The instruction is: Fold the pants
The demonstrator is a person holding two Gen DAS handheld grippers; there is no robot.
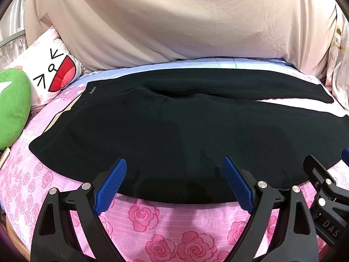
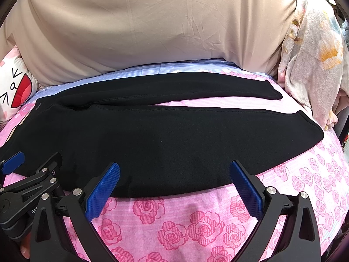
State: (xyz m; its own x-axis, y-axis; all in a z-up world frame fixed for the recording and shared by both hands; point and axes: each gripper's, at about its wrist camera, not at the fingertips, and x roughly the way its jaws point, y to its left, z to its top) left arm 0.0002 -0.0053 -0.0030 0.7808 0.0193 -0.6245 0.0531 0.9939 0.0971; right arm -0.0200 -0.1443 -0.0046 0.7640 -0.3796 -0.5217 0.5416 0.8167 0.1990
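Pants (image 1: 165,131), black, lay flat across a rose-print sheet (image 1: 152,222), waistband toward the cartoon pillow (image 1: 54,69), both legs stretched rightward with a strip of sheet showing between them. Left gripper (image 1: 174,170) and right gripper (image 2: 174,172) hung side by side at the near edge, jaws spread wide, grasping nothing; whether their tips touched the cloth was unclear. A beige cover (image 2: 152,26) rose behind.

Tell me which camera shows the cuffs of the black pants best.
The right wrist view. Both leg ends of the black pants lie fully in frame there, the far cuff and the near cuff, spread apart on the rose bedspread. The left wrist view squeezes them against its right edge, distorted.
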